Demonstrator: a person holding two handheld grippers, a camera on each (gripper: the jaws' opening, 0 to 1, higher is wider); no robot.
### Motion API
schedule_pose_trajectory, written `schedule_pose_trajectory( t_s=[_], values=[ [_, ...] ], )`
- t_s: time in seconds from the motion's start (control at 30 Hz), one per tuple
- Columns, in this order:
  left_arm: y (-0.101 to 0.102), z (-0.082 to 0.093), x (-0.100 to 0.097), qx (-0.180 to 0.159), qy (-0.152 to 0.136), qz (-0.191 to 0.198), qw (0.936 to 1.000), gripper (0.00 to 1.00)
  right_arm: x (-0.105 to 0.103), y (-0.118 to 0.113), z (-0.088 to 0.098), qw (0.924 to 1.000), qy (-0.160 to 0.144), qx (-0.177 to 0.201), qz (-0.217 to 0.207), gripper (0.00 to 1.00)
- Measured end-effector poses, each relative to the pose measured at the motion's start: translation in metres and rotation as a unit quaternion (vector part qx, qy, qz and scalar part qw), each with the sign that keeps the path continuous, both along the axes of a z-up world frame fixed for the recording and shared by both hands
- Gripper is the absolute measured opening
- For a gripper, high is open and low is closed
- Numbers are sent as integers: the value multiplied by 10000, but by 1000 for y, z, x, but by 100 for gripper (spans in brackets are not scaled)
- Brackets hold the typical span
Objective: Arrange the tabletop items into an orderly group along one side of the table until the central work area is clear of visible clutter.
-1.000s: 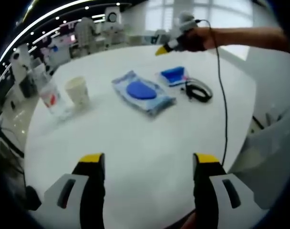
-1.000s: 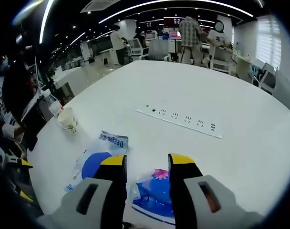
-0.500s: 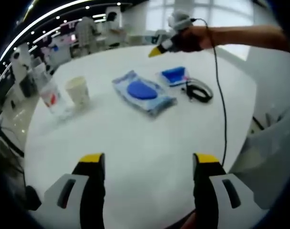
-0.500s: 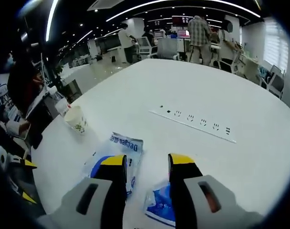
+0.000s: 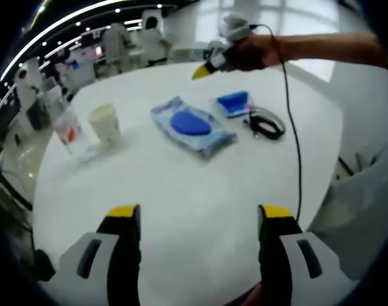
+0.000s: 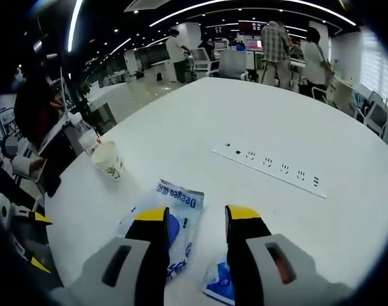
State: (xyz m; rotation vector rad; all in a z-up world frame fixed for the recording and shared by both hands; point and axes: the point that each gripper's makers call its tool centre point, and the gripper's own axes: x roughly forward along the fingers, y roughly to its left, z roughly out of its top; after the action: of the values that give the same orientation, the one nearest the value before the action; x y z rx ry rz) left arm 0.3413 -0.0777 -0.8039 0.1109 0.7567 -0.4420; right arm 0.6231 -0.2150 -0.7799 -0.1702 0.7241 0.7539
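In the left gripper view's upper middle, the right gripper (image 5: 200,70), empty with jaws slightly apart, is hovering just above the small blue-and-white plastic packet (image 5: 233,102), while the left gripper (image 5: 198,211) is waiting wide open, lower frame.

Open-plan office around me. Large round white bench (image 6: 296,127) with row of power sockets (image 6: 270,171) set flush in top, meeting-table style. Dark ceiling with long curved light strips (image 6: 245,5) and small spotlights. Beyond bench: white desks, office chairs (image 6: 235,64), monitors, people standing (image 6: 275,43) among them. Bright windows with blinds (image 6: 377,64) on far side. Glossy pale floor (image 6: 133,95) between desk rows.
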Motion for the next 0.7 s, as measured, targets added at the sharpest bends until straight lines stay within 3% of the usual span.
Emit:
schedule_pose_trajectory(
  t_s=[0.3, 0.7],
  values=[
    [-10, 3, 15, -91, -51, -42, 9999, 71, 2, 14, -5, 9998, 66, -3, 195, 35],
    [-36, 0, 48, -180, -77, -341, 9992, 69, 8, 30, -20, 9990, 256, -64, 347, 36]
  ],
)
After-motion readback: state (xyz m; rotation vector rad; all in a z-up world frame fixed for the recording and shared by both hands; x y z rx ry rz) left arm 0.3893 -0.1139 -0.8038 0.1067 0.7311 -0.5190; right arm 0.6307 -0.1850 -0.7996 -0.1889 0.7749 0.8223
